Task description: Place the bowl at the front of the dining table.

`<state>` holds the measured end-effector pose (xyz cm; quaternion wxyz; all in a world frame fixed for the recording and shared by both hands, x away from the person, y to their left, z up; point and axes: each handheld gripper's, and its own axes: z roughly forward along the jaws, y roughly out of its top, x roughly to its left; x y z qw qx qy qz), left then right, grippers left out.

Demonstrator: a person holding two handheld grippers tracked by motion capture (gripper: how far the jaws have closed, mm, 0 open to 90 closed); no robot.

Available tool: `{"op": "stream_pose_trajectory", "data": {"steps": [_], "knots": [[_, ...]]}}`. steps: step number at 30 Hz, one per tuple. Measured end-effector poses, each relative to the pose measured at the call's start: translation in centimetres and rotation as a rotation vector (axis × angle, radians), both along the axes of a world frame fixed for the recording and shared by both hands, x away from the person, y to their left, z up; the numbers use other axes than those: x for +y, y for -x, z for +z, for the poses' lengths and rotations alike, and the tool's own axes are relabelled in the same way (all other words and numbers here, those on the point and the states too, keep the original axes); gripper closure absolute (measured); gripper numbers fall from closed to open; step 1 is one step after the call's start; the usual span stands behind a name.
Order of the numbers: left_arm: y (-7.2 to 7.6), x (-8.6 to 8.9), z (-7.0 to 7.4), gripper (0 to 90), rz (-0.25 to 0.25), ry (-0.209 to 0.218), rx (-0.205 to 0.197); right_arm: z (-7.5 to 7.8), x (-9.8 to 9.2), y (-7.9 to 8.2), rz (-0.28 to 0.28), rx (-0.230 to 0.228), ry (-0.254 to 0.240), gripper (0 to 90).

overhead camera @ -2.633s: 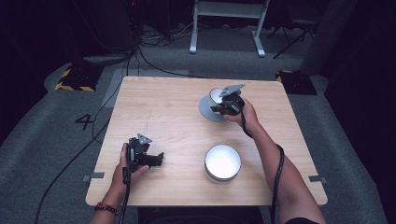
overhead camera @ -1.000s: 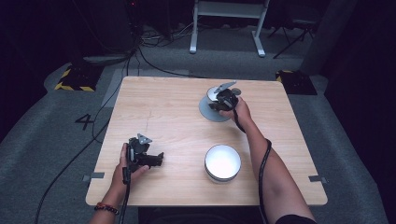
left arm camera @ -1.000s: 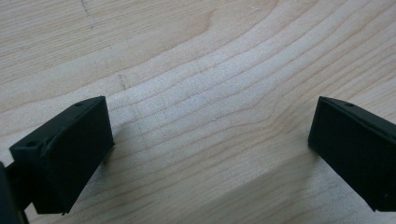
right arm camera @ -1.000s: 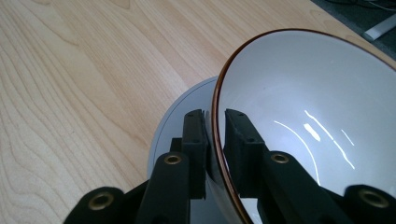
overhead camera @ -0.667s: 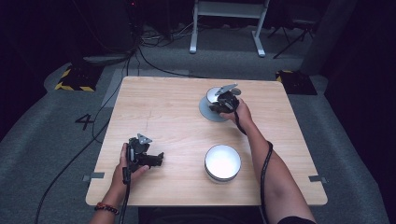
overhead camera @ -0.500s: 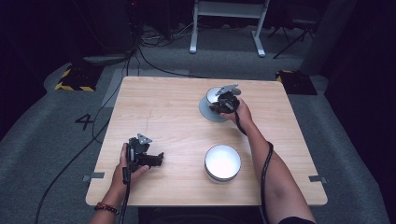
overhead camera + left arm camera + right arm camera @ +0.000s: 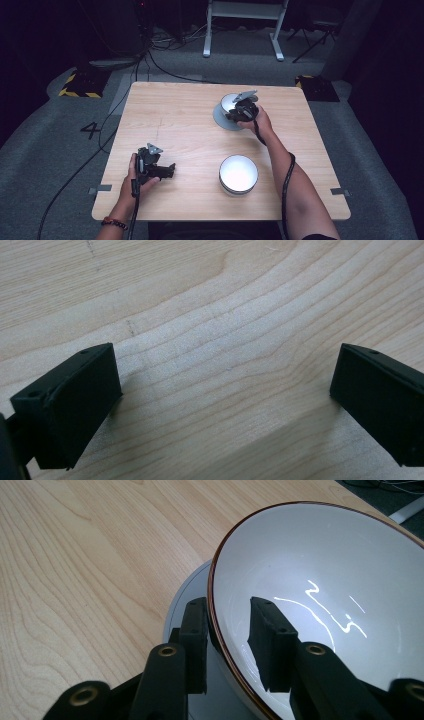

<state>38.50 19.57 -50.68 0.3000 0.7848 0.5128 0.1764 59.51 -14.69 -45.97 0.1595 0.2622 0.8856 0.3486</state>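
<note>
Bowl (image 7: 320,595) rim sits between the right gripper (image 7: 227,645) jaws, clamped, above a grey plate (image 7: 222,119) at table 1 o'clock. Left gripper (image 7: 225,405) spread wide, ungripped.

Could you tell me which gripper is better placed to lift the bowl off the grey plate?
The right gripper: its jaws straddle the bowl's rim. The left gripper is open over bare table.

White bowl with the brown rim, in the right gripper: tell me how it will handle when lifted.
The white bowl looks glazed and glossy, so probably slippery and breakable. The right gripper pinches only one side of its rim, so it will likely tilt. It sits on a grey plate, which may shift.
</note>
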Motion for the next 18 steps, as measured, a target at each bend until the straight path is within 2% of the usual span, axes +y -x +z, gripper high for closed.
{"op": "stream_pose_trajectory", "data": {"steps": [2, 9, 18], "knots": [[0.0, 0.0, 0.0, 0.0, 0.001, -0.004, -0.003, 0.2, -0.1, 0.1, -0.009, 0.002, 0.01, 68.6], [0.0, 0.0, 0.0, 0.0, 0.0, 0.0, 0.0, 0.5, -0.6, 0.5, -0.015, 0.002, -0.005, 66.1], [0.0, 0.0, 0.0, 0.0, 0.0, -0.005, -0.004, 0.8, -1.1, 1.1, -0.018, -0.023, 0.018, 60.4]]}}
